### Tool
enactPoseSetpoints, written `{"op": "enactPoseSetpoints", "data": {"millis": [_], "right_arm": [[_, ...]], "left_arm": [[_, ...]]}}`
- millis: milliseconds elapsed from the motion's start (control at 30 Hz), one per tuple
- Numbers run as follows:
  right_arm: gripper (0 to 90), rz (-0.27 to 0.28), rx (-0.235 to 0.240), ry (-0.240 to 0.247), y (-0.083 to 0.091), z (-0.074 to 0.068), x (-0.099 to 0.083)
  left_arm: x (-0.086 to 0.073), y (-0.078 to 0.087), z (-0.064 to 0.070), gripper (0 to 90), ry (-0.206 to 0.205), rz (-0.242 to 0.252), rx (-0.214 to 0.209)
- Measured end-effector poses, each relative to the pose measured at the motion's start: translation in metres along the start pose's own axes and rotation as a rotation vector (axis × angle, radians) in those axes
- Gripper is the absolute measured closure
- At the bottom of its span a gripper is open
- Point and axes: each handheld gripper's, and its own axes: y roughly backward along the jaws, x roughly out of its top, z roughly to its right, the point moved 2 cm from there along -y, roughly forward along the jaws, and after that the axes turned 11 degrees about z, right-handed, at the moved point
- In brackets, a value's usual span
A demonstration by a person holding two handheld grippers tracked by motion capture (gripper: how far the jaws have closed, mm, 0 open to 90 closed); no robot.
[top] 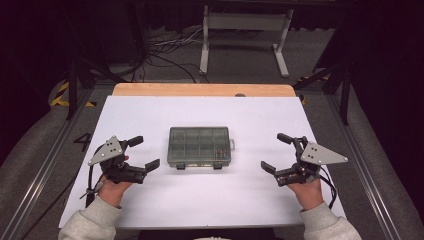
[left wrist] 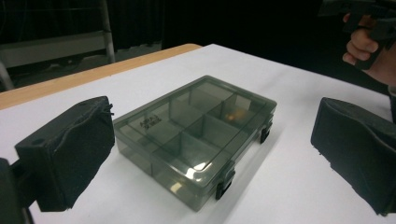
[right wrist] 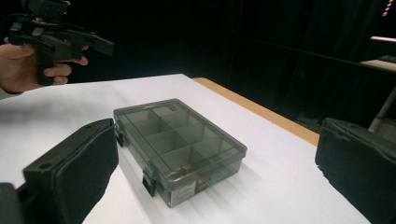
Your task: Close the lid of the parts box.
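Note:
A smoky grey clear compartment box (top: 200,146) lies shut in the middle of the white table (top: 210,200), its two black latches facing me. Small brass-coloured bits show in its near right compartment (right wrist: 196,173). My left gripper (top: 145,152) is held open a little to the left of the box, empty and pointing at it. My right gripper (top: 275,152) is open and empty on the opposite side, somewhat farther off. In the left gripper view the box (left wrist: 196,135) lies ahead between the pads (left wrist: 70,154). In the right gripper view the box (right wrist: 180,140) lies ahead between the pads (right wrist: 74,172).
A wooden strip (top: 200,90) runs along the table's far edge. Beyond it stand a white metal frame (top: 245,30) and loose cables (top: 170,50) on the floor. Dark stand legs (top: 80,75) and metal rails (top: 45,170) flank the table. White surface lies bare all around the box.

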Motion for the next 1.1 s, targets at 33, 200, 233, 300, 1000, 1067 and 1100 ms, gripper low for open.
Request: {"op": "enactPoseSetpoints", "data": {"millis": [33,200,233,300,1000,1067,1100], "right_arm": [[0.0,0.004,-0.006,0.007,0.002,-0.001,-0.002],[0.0,0.030,-0.022,0.004,0.009,-0.003,-0.013],[0.0,0.016,-0.021,-0.005,0.010,-0.004,-0.015],[0.0,0.016,-0.010,-0.017,0.011,-0.005,-0.019],[0.0,-0.033,-0.023,-0.057,0.030,-0.001,-0.058],[0.0,-0.038,-0.024,-0.064,0.031,-0.001,-0.061],[0.0,-0.033,-0.024,-0.069,0.031,-0.001,-0.062]], "left_arm": [[-0.001,0.001,0.000,0.2,-0.003,0.008,0.006],[-0.009,0.004,-0.001,0.2,-0.003,0.008,0.007],[-0.010,0.005,-0.001,0.2,-0.005,0.013,0.005],[-0.013,0.005,-0.001,0.2,-0.014,0.023,0.009],[-0.043,0.019,-0.005,0.1,-0.051,0.030,0.031],[-0.045,0.022,-0.007,0.1,-0.033,0.031,0.039],[-0.046,0.023,-0.008,0.2,-0.031,0.033,0.043]]}}
